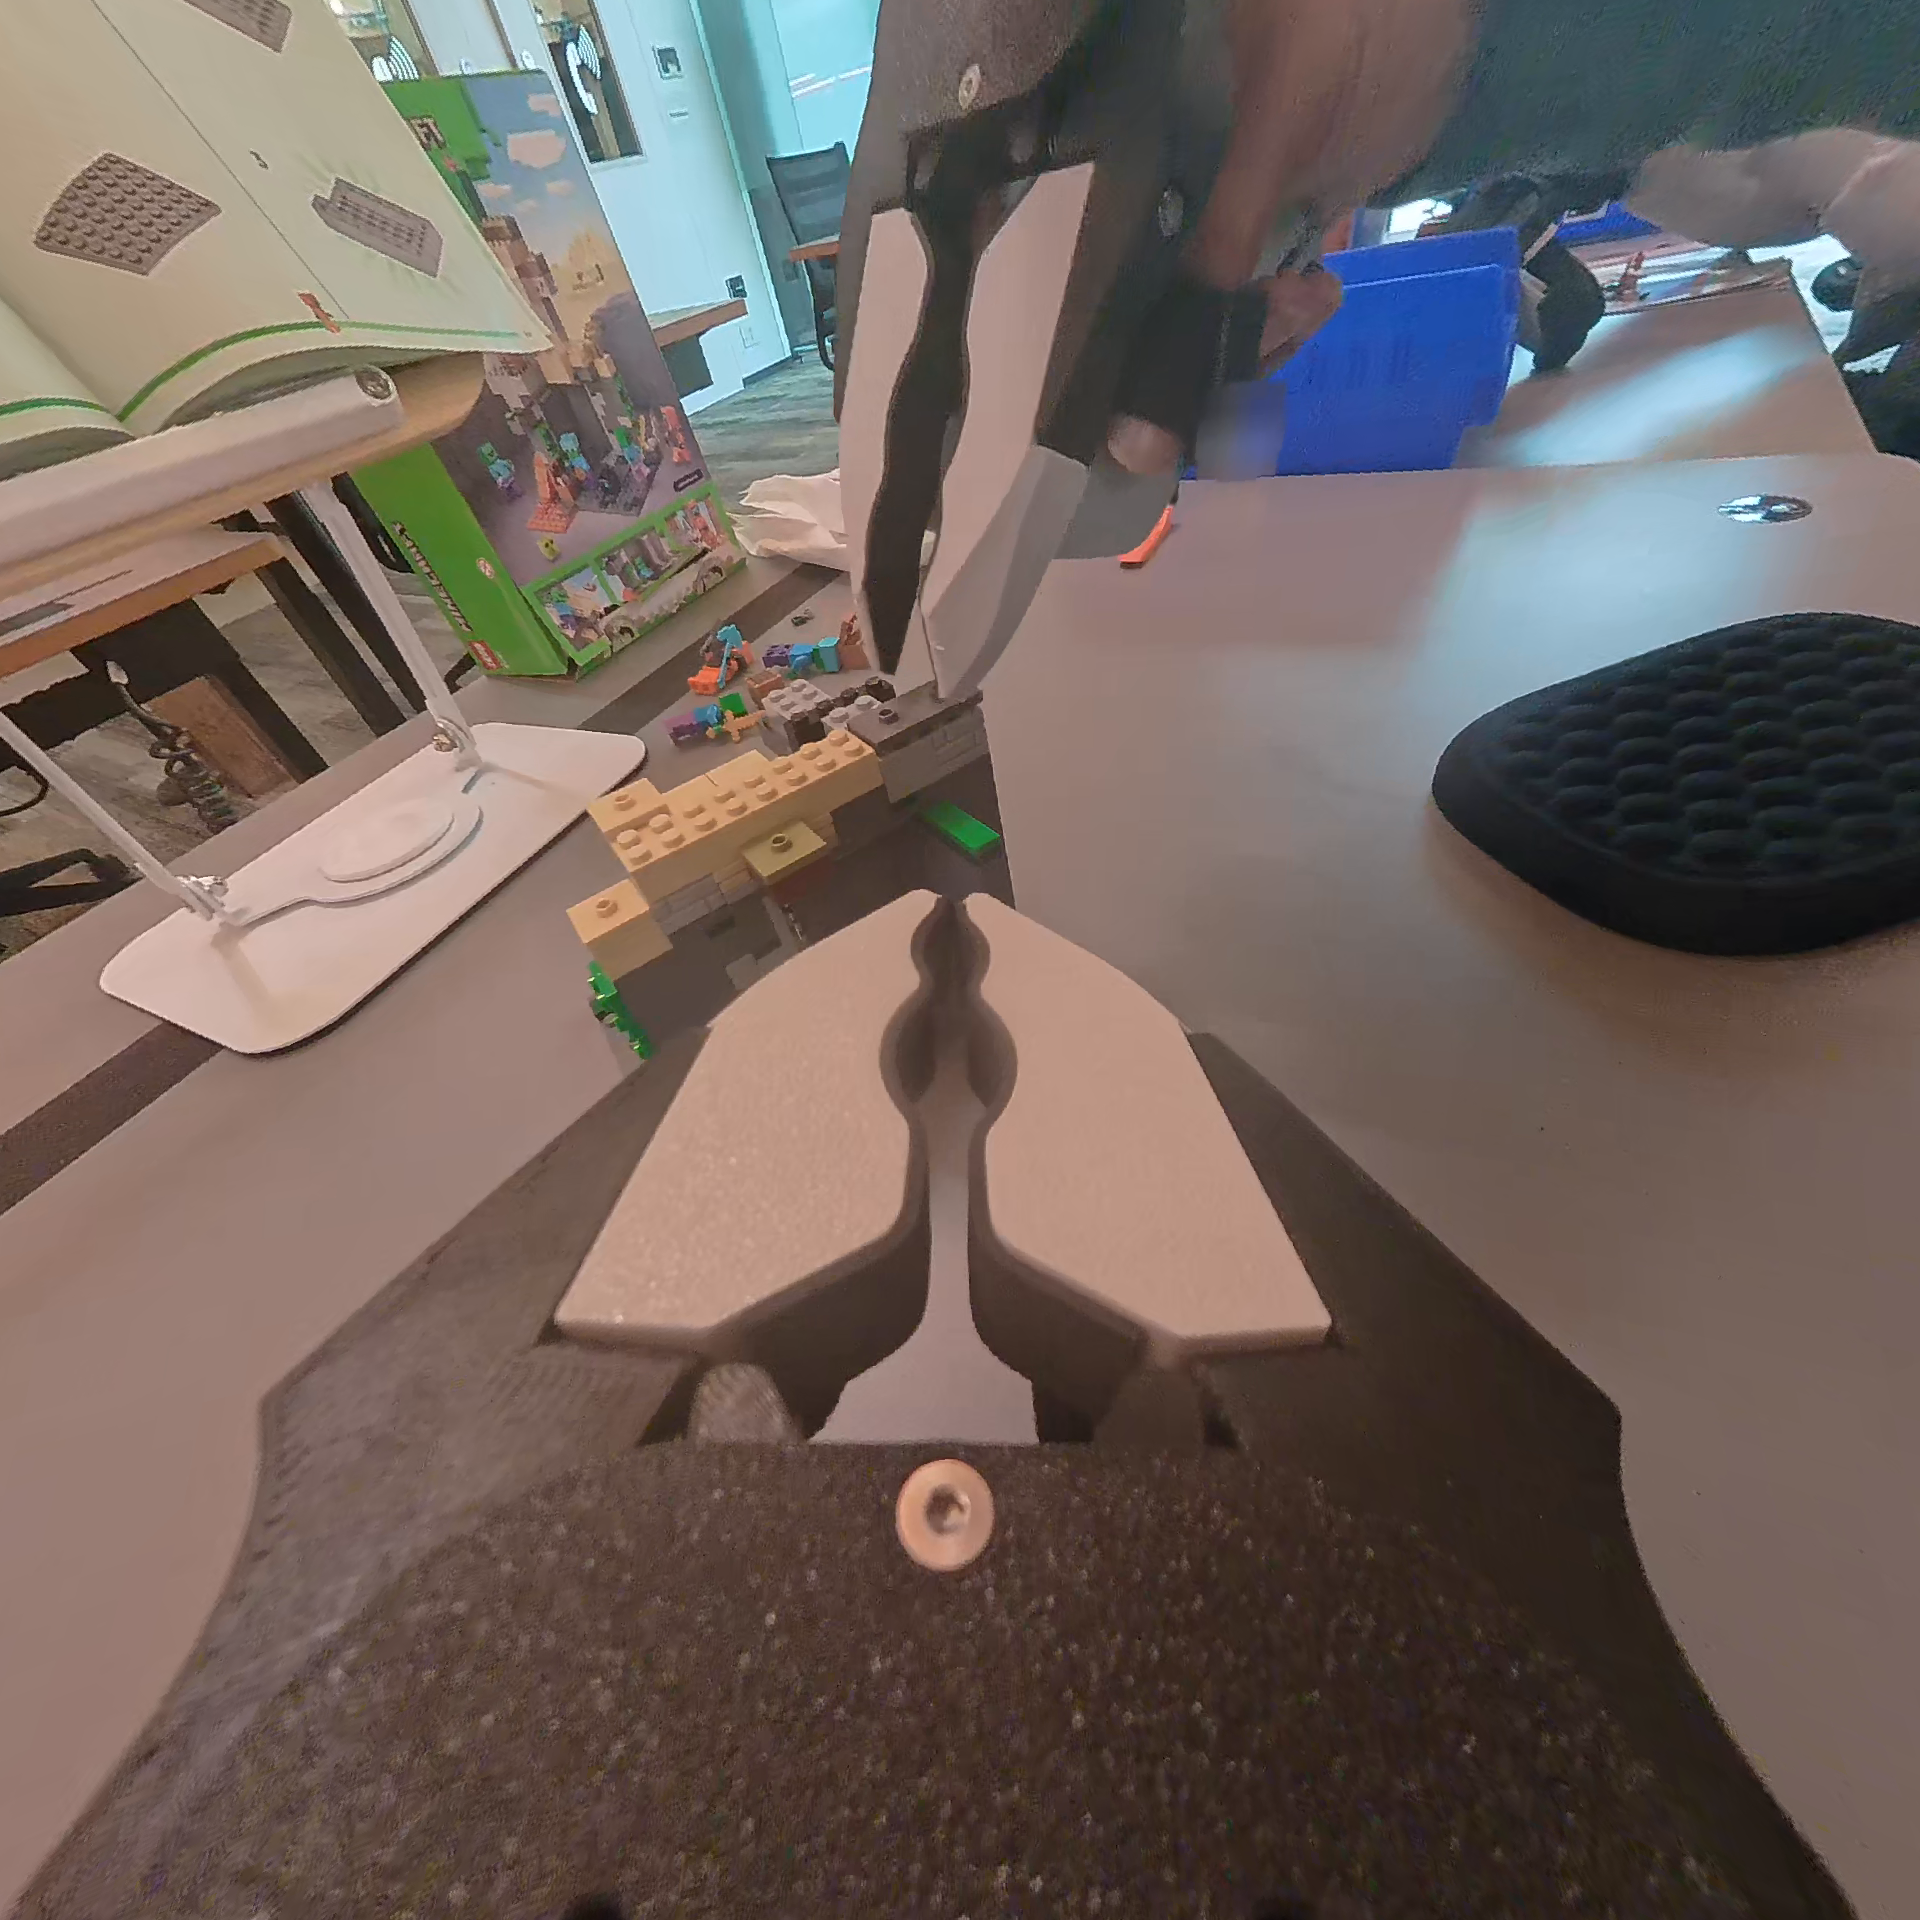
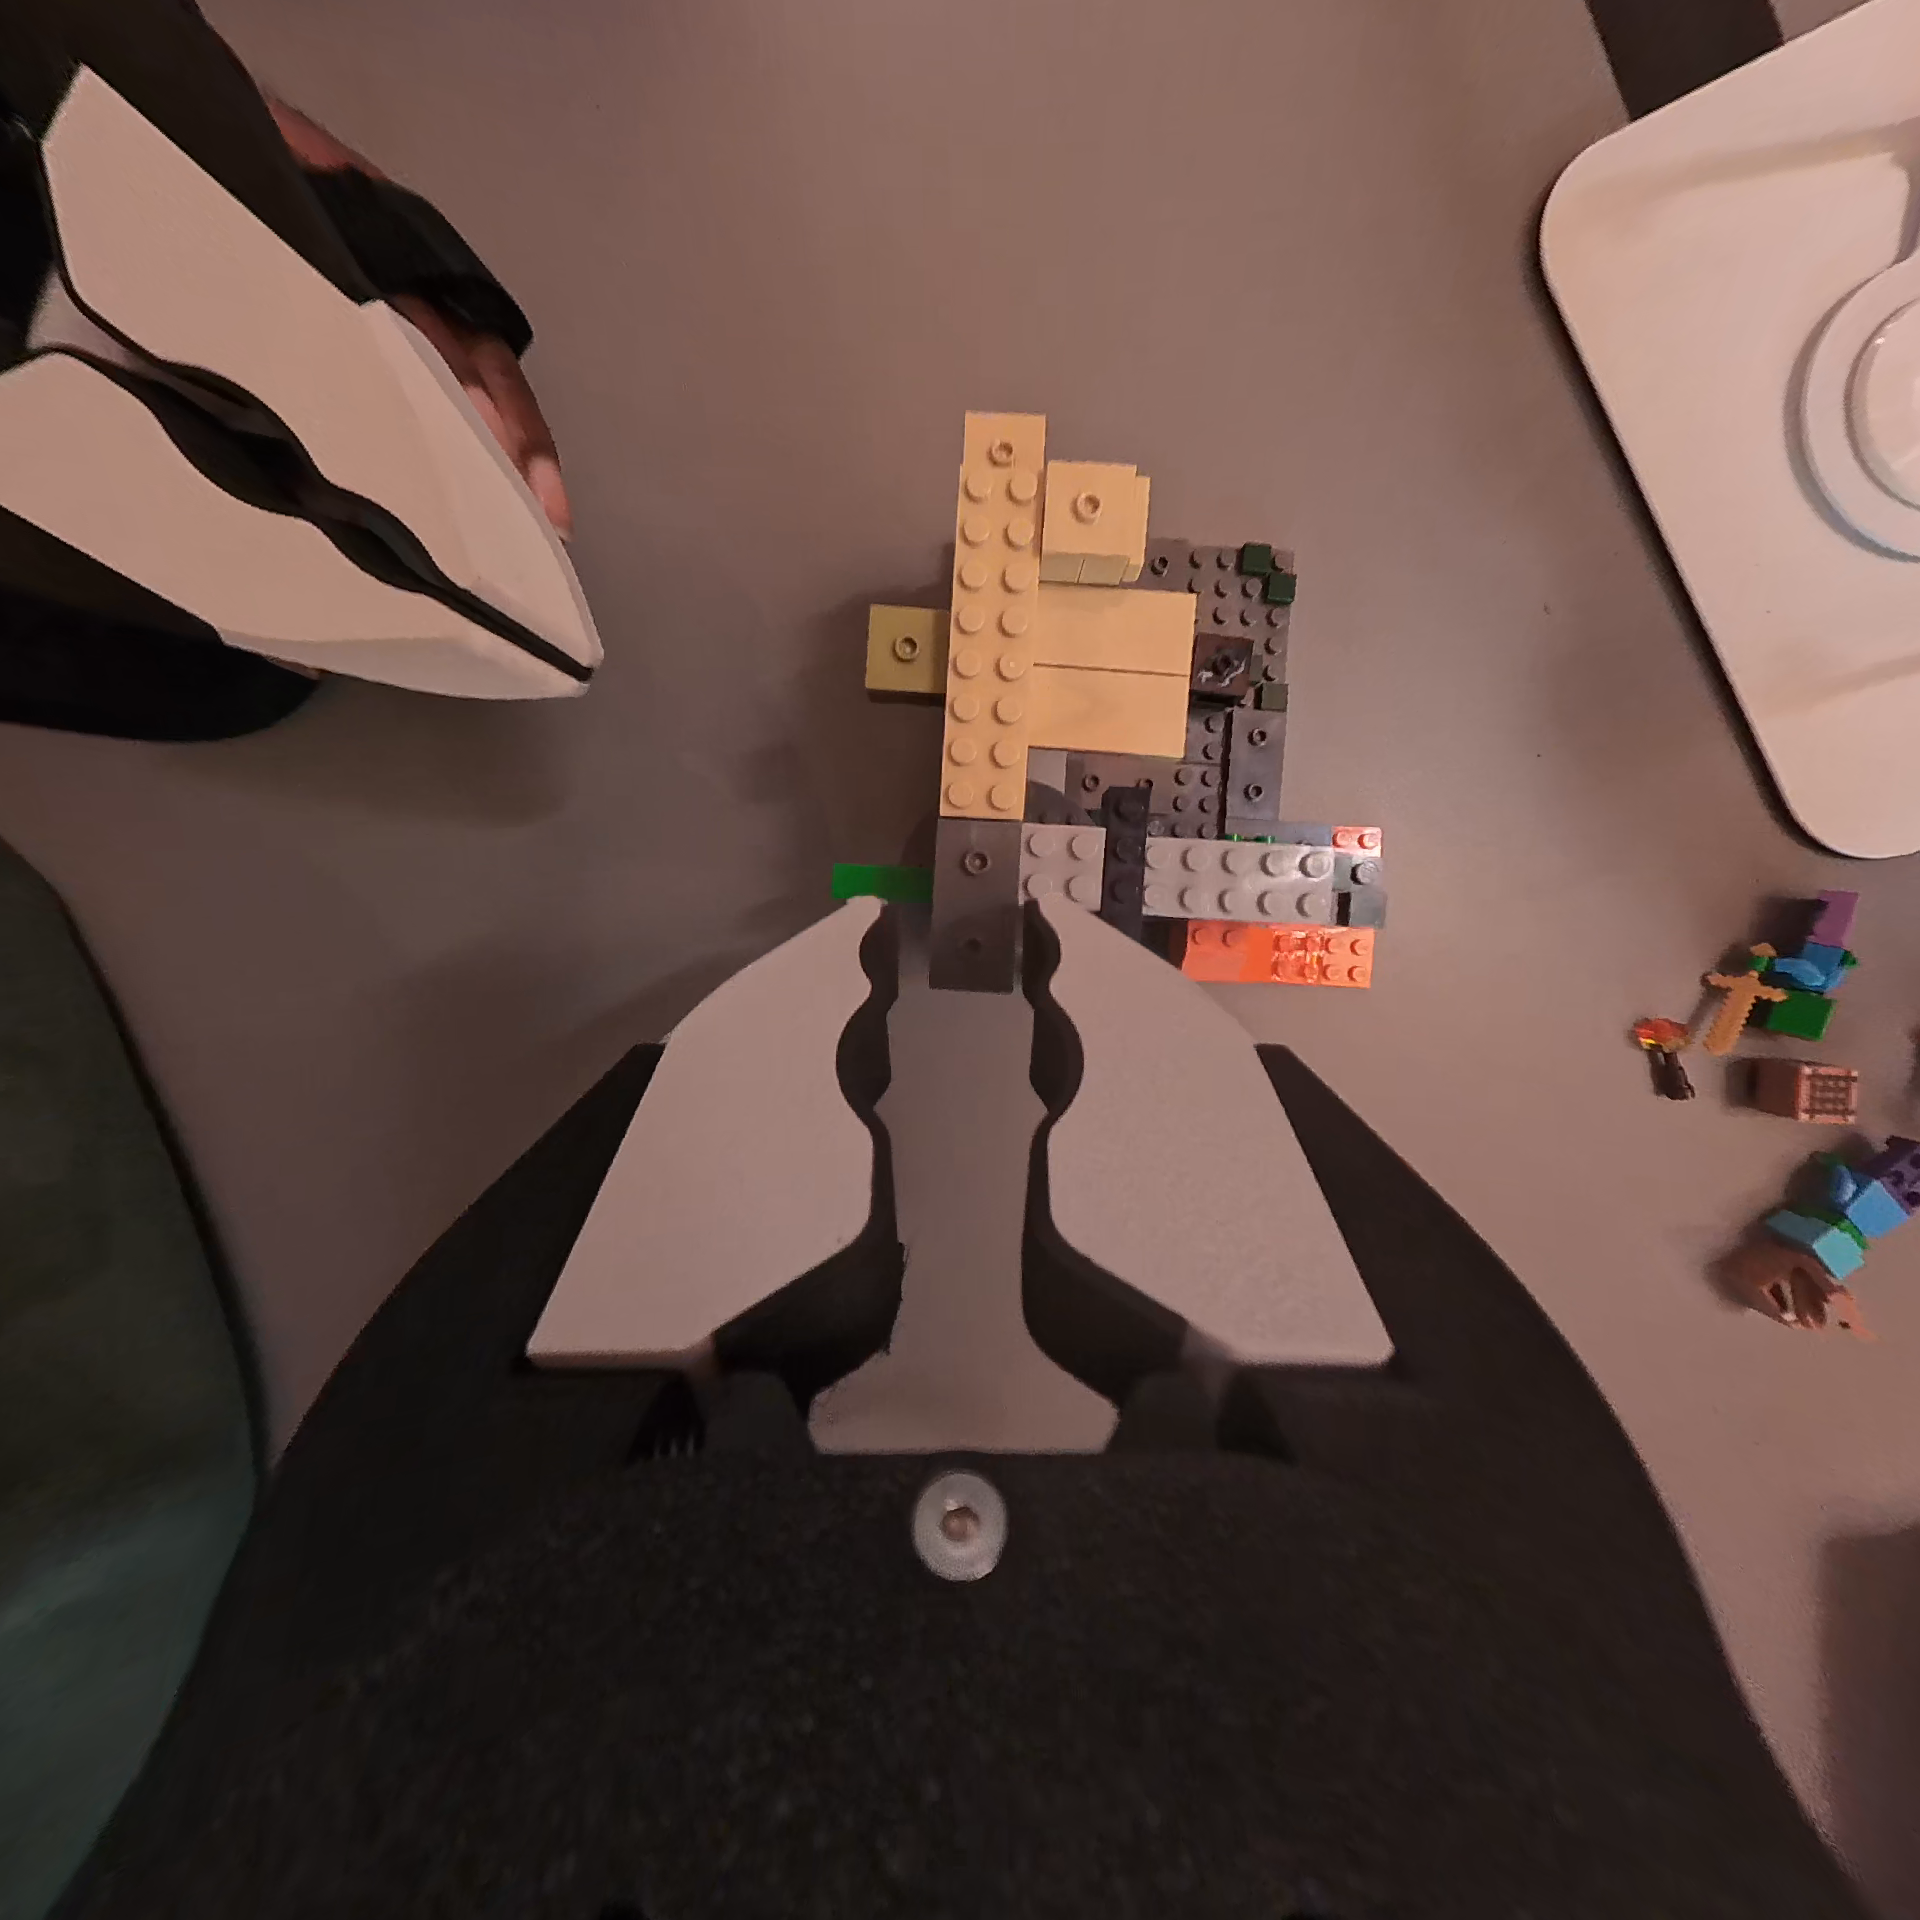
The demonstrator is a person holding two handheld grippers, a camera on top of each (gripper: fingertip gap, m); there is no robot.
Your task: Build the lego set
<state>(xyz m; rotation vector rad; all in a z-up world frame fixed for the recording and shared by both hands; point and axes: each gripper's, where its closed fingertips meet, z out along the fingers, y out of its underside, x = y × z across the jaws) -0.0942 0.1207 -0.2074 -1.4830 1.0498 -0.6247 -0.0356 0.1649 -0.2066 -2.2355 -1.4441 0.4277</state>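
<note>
The right tool (image 2: 951,914) hangs spread above the brick model (image 2: 1101,707) on the grey tabletop (image 2: 675,260), its fingers straddling a dark grey tile (image 2: 974,914) with a gap on the left side. The left tool (image 1: 948,909), clenched on nothing, hovers beside the model.

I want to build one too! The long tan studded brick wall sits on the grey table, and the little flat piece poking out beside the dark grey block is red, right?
Not quite. The little flat piece beside the dark grey block is green, not red, as the right wrist view shows. The long tan studded brick wall does sit on the grey table.
</note>
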